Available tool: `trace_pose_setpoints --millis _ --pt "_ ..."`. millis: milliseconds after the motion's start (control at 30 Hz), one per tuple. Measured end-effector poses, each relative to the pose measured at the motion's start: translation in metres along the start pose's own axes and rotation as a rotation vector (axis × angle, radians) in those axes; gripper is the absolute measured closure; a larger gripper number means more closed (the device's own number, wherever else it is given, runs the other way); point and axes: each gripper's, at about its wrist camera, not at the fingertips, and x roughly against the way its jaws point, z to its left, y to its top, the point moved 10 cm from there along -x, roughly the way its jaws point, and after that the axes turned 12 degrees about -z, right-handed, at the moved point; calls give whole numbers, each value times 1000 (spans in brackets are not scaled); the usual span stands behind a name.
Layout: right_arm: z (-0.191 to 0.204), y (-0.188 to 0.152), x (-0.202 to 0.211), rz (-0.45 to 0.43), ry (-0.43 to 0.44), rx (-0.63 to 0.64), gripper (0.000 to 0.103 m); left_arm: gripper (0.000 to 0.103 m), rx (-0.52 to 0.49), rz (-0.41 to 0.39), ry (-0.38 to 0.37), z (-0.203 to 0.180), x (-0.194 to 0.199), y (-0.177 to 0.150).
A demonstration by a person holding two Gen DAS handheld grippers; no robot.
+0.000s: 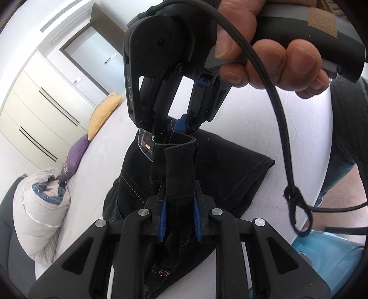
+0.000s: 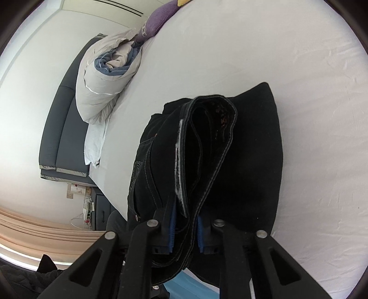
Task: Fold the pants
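Left wrist view: left gripper (image 1: 179, 220) clamped on the waistband of black pants (image 1: 230, 165) at 6 o'clock; right gripper (image 1: 171, 132), held by a hand (image 1: 264, 59) at 12, pinches the same band. Right wrist view: right gripper (image 2: 185, 232) clamped on the folded waistband; pants (image 2: 248, 161) drape on the white bed (image 2: 299, 57); rolled duvet (image 2: 103, 87) at 10.

Home bedroom: white-sheeted bed (image 2: 230, 46), rolled duvet (image 2: 103, 87), purple cushion (image 2: 158, 18), yellow cushion (image 1: 104, 115), built-in wardrobe (image 1: 39, 110), padded headboard (image 2: 62, 138).
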Motion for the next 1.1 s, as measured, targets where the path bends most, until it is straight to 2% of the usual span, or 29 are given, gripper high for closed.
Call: trace_pose_setpoints --millis 100,267,433,567,700,833,967,1100 --pt "-5 6 6 -53 37 -42 87 86 -37 -30 -1 -1 -1 8" --pt "-24 6 10 -84 59 -114 87 86 -87 -38 -36 -19 -9 10" --pt "-52 -4 6 -86 72 -193 86 85 -118 -17 -80 -45 -15 0" --pt "-60 -10 4 -108 103 -233 86 84 -120 -3 -82 -49 -15 -4" --pt "-62 -12 9 -125 105 -248 86 79 -15 8 -157 -27 -7 -6" --pt "-63 -12 13 -137 96 -249 86 77 80 3 -177 1 13 -14" --pt "-65 -14 13 -143 96 -266 86 76 248 2 -147 46 20 -20" --pt "-72 -19 15 -163 96 -299 86 76 379 57 -90 95 1 -40"
